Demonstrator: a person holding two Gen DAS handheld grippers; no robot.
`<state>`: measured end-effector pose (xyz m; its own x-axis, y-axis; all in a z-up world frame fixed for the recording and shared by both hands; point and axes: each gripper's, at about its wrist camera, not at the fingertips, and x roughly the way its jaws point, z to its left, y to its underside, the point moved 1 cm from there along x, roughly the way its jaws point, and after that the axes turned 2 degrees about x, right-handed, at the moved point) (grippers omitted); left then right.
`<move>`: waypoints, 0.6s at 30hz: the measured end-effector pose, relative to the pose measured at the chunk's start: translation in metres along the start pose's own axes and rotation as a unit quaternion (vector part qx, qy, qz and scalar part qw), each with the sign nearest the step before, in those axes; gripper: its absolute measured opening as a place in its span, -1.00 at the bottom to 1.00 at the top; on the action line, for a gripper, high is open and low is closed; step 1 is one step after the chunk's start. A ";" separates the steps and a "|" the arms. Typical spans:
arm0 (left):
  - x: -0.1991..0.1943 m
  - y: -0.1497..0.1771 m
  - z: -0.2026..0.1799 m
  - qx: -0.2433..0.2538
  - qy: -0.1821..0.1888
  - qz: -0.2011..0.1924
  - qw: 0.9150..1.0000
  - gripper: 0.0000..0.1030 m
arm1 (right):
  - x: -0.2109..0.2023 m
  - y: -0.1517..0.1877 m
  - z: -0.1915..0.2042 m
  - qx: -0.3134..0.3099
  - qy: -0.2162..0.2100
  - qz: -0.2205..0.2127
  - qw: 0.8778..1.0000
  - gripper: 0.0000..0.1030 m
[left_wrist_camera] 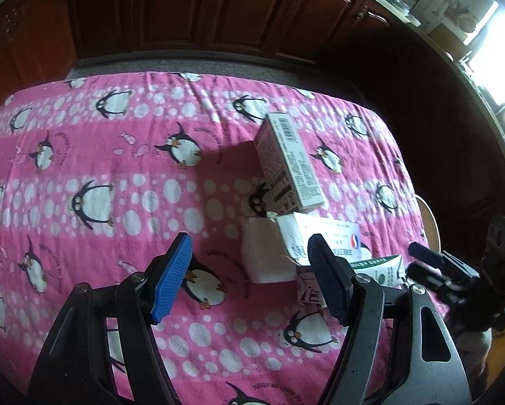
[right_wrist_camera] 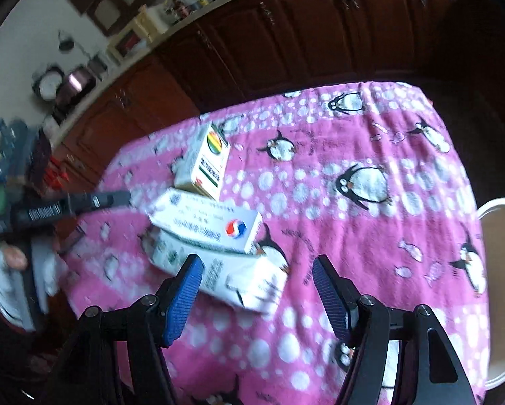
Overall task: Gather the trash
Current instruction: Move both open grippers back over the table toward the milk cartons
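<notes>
While both claws stand apart with nothing between their pads, we judge the step in hand to be the reach for the first carton. Our left claw (left_wrist_camera: 249, 278) hangs over the pink cloth (left_wrist_camera: 83, 141), its right pad just in front of the carton with the red-and-blue roundel (left_wrist_camera: 320, 236). Our right claw (right_wrist_camera: 257, 292) hangs above the lowest carton (right_wrist_camera: 238, 280), which lies across its gap.

The trash sits in one cluster near the middle of the bench: a barcode carton (left_wrist_camera: 287, 162) propped on edge, the roundel carton beside it, a white pad (left_wrist_camera: 266, 253) lying flat, and a green-printed carton (left_wrist_camera: 380, 270) partly hidden behind the left claw. From the right wrist the roundel carton (right_wrist_camera: 208, 226) lies on top of the lowest one, with a striped-logo carton (right_wrist_camera: 206, 165) standing behind.

To do this well, we would take the top carton first, since pulling the lower one would tip the pile. We would square the pads to a carton's long sides, come down without pushing on the soft cloth, and close gently, as thin card will likely crush. The claws are close together, so one should work while the other waits.

A pale bin (right_wrist_camera: 499, 287) shows at the bench's right edge, seemingly the place for the trash. Dark wooden cabinets (left_wrist_camera: 201, 10) run behind, under a cluttered counter (right_wrist_camera: 144, 30), with a bright window (left_wrist_camera: 499, 50) at the right.
</notes>
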<state>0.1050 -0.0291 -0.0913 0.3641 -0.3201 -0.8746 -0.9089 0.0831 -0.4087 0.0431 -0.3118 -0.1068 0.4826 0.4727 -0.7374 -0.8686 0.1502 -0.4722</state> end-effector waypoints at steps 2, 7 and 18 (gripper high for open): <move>0.000 -0.002 0.005 -0.006 -0.012 0.002 1.000 0.36 | 0.003 -0.006 -0.004 0.017 0.002 -0.001 1.000 0.27; 0.001 -0.006 0.012 -0.014 -0.028 0.002 1.000 0.36 | 0.025 -0.007 -0.016 0.059 0.015 0.044 0.997 0.02; 0.014 -0.019 0.000 -0.009 -0.014 0.009 1.000 0.36 | 0.017 0.021 0.021 -0.018 0.030 0.077 0.996 0.04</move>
<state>0.1274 -0.0346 -0.0954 0.3532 -0.2924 -0.8887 -0.9185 0.0723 -0.3889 0.0312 -0.2824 -0.1192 0.3513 0.4355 -0.8288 -0.9286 0.0490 -0.3678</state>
